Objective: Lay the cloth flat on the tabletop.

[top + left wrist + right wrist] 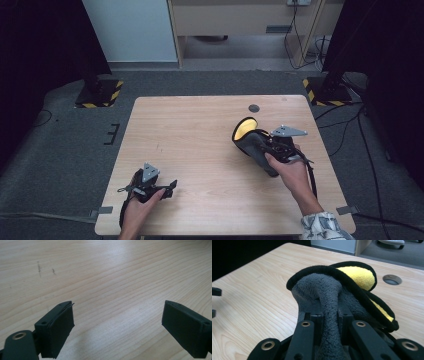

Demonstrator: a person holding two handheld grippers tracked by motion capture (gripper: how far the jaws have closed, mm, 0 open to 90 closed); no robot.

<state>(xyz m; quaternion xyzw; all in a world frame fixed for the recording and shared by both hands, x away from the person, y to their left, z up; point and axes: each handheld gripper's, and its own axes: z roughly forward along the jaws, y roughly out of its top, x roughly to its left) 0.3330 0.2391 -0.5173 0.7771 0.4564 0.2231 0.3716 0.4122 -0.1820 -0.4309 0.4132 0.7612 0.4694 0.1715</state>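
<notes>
Left tongs (167, 189) low and gaping, right tongs (329, 317) pinching grey-yellow cloth (329, 290)

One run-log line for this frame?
right gripper: shut on grey-yellow cloth | left gripper: open, nothing between | table: wood

Both grippers are black, each topped by a grey three-cornered plate with small screws, the left gripper (170, 188) and the right gripper (250, 142) alike. Brass-ringed screw holes dot the jaw arms, flat dark pads (61, 333) face inward, black cables trail back, and a patterned pale sleeve (324, 226) covers the right forearm.
</notes>
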